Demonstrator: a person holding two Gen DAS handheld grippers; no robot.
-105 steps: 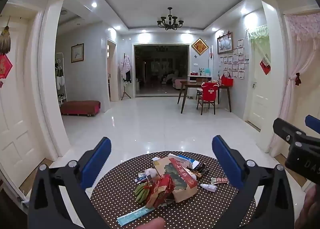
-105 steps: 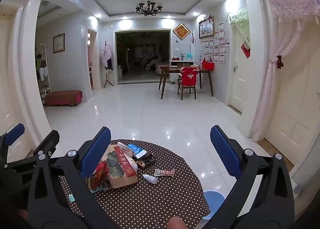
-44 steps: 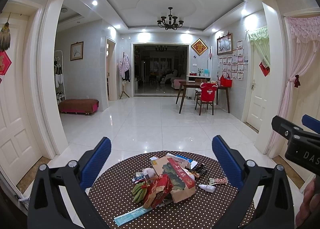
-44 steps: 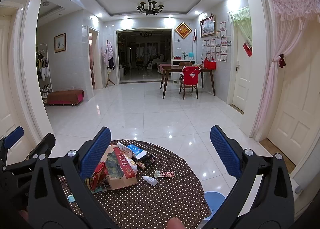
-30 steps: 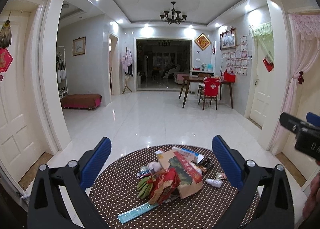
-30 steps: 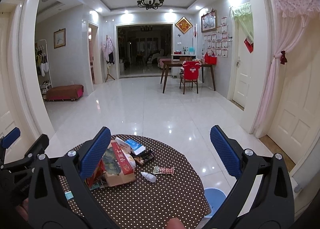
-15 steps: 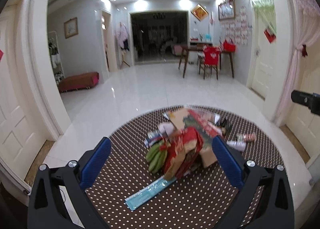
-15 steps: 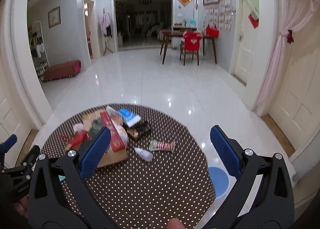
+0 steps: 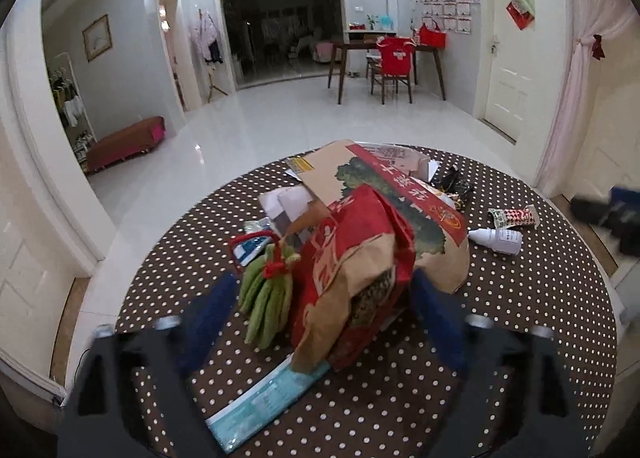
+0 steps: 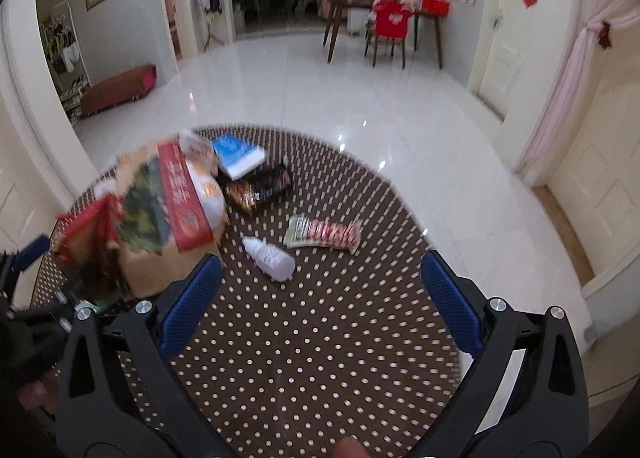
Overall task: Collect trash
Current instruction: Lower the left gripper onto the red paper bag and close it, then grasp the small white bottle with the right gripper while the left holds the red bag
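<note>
Left gripper [image 9: 320,314], jaws just narrowing, straddles the red bag [image 9: 352,278] untouched; right gripper [image 10: 320,290], jaws spread, hangs beside it over the desk [image 10: 320,358].

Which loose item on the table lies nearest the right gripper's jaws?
The small white bottle, lying on its side, ahead of the right gripper; the striped wrapper lies farther.

Trash pile [image 9: 360,242] blocks left; bare tablecloth [image 10: 304,346] right.

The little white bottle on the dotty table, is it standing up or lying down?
Lying down. The white bottle rests on its side on the polka-dot tablecloth, beside the striped wrapper.
</note>
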